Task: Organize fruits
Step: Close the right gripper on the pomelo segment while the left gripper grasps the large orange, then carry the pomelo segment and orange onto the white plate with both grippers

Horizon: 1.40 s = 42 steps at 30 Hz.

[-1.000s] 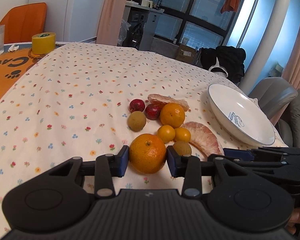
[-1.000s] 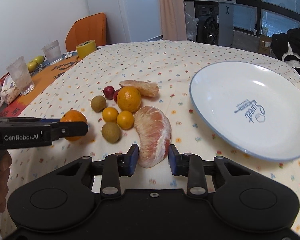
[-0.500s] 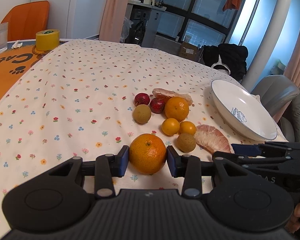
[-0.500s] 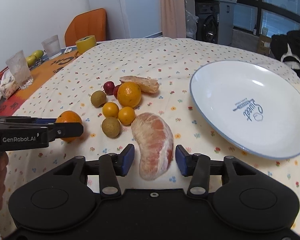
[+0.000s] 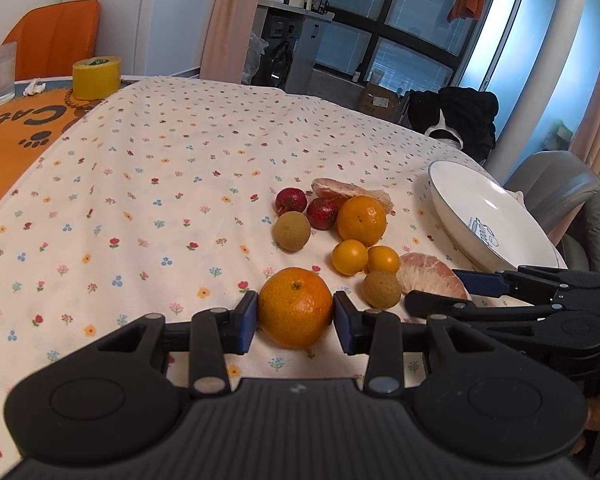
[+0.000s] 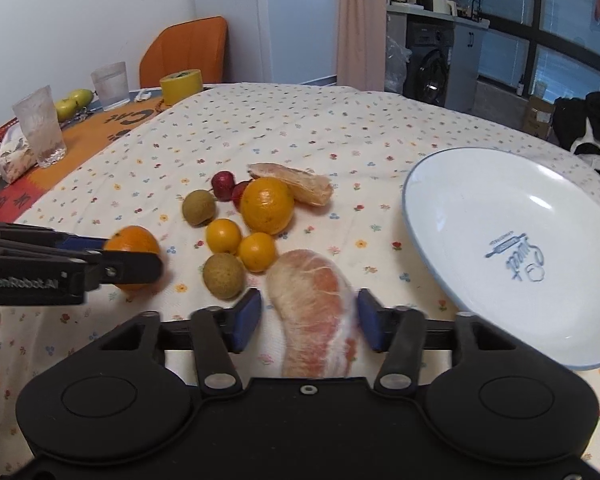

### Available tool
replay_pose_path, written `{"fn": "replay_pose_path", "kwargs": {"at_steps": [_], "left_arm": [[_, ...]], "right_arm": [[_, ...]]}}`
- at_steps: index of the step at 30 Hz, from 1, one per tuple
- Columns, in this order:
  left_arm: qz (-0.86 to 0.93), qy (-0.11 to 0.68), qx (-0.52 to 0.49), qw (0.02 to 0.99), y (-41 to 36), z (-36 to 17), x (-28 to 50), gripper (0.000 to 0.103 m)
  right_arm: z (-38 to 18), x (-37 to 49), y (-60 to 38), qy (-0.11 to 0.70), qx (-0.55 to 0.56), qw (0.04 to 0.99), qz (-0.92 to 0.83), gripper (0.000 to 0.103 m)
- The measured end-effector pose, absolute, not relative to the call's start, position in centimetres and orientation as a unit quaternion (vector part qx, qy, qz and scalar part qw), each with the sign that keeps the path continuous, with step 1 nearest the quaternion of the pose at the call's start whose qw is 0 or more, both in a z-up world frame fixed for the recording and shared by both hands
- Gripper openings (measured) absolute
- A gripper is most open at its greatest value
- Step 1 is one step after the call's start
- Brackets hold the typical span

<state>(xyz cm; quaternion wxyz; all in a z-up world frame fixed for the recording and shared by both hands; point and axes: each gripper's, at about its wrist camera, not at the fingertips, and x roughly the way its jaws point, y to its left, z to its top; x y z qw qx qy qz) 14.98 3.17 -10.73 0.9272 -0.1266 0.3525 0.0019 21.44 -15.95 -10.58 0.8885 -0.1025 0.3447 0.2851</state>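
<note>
Left tongs (image 5: 295,317) clench the mandarin (image 5: 295,307); right tongs (image 6: 309,320) gape around the pomelo segment (image 6: 315,312).

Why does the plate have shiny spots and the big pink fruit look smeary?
Right wrist view: the plate shows white glare from a light above it; the pomelo piece is smeared along its right edge, probably motion blur. Left wrist view: the orange is sharp, and the fisheye lens bends the window frames.

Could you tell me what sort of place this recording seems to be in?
Probably a home dining area: a floral tablecloth, a washing machine behind it, and drinking glasses on the table.
</note>
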Motion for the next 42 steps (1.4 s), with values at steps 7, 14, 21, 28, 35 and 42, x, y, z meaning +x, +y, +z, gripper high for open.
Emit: {"fn": "replay_pose_path", "kwargs": {"at_steps": [7, 14, 21, 28, 35, 42], "left_arm": [[0.006, 0.342, -0.124, 0.931, 3.1, -9.8, 14.7, 0.039], [0.001, 0.327, -0.114, 0.938, 2.0, -8.3, 14.4, 0.039], [-0.010, 0.314, -0.102, 0.944, 0.5, -7.0, 14.3, 0.039], [-0.022, 0.305, -0.093, 0.948, -1.2, -6.1, 14.7, 0.039], [-0.036, 0.302, -0.083, 0.949, -2.9, -5.6, 15.6, 0.039], [-0.049, 0.302, -0.074, 0.949, -4.7, -5.2, 16.8, 0.039]], "right_arm": [[-10.2, 21.4, -17.0, 0.348, -0.083, 0.884, 0.301, 0.039], [-9.1, 20.7, -18.2, 0.333, -0.066, 0.890, 0.304, 0.038], [-7.2, 20.2, -19.5, 0.308, -0.048, 0.900, 0.305, 0.038], [-6.1, 20.4, -21.5, 0.292, -0.035, 0.910, 0.292, 0.038], [-5.8, 20.9, -23.9, 0.284, -0.021, 0.919, 0.271, 0.038], [-5.9, 21.7, -26.0, 0.282, -0.010, 0.925, 0.254, 0.038]]}}
